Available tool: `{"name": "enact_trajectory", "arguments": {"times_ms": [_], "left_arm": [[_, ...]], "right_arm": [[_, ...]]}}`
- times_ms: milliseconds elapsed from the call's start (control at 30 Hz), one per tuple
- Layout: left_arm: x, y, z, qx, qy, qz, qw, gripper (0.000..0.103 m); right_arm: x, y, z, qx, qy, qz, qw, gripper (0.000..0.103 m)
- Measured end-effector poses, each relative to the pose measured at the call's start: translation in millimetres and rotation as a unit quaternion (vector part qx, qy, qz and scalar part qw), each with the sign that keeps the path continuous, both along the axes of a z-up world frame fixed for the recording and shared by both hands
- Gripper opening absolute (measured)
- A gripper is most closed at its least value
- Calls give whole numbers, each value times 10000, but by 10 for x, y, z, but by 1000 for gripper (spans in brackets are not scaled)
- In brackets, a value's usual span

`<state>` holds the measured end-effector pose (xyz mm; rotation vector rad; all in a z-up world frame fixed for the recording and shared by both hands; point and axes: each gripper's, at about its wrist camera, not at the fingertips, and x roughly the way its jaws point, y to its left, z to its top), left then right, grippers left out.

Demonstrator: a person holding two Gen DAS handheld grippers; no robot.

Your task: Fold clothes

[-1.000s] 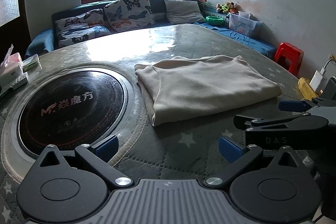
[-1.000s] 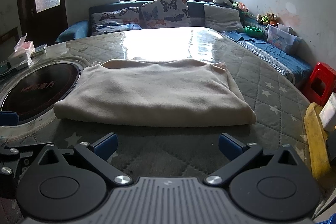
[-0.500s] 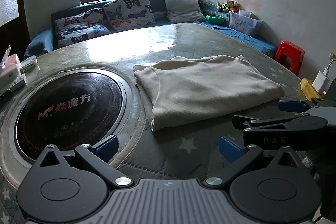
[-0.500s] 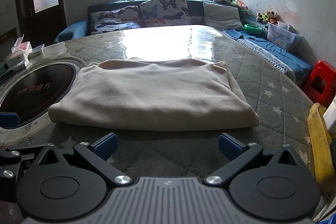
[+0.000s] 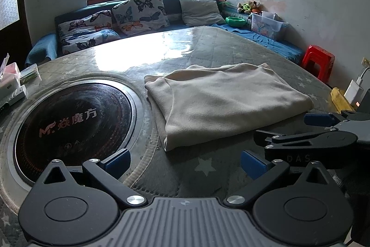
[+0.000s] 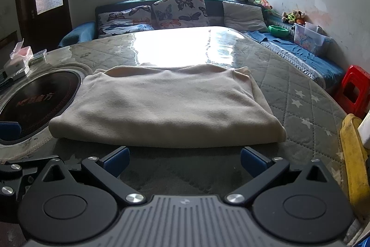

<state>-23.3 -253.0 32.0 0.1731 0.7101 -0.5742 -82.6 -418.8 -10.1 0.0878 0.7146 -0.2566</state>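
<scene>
A cream garment [image 5: 222, 103] lies folded into a flat rectangle on the round quilted table [image 5: 208, 45]; it also shows in the right wrist view [image 6: 166, 108]. My left gripper [image 5: 185, 161] is open and empty, just short of the garment's near left corner. My right gripper [image 6: 183, 161] is open and empty, close to the garment's near folded edge, not touching it. The right gripper also shows at the right of the left wrist view [image 5: 323, 131].
A round black cooktop [image 5: 67, 122] is set into the table left of the garment. Tissue boxes [image 5: 9, 80] stand at the far left. A sofa with butterfly cushions [image 5: 138, 10] lies beyond. A red stool [image 6: 353, 89] and a yellow object [image 6: 353, 154] are at the right.
Both grippers have moved slightly forward toward the garment, which now looks nearer. Both stay open. The garment has not moved.
</scene>
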Motion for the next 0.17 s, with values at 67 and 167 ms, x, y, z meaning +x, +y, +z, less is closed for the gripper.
{"name": "enact_trajectory", "arguments": {"times_ms": [67, 167], "left_arm": [[2, 1, -1, 3, -30, 11, 10000, 103], [14, 7, -2, -18, -12, 21, 10000, 103]], "right_arm": [[6, -10, -4, 0, 5, -5, 10000, 103], [24, -23, -8, 1, 1, -37, 10000, 103]]}}
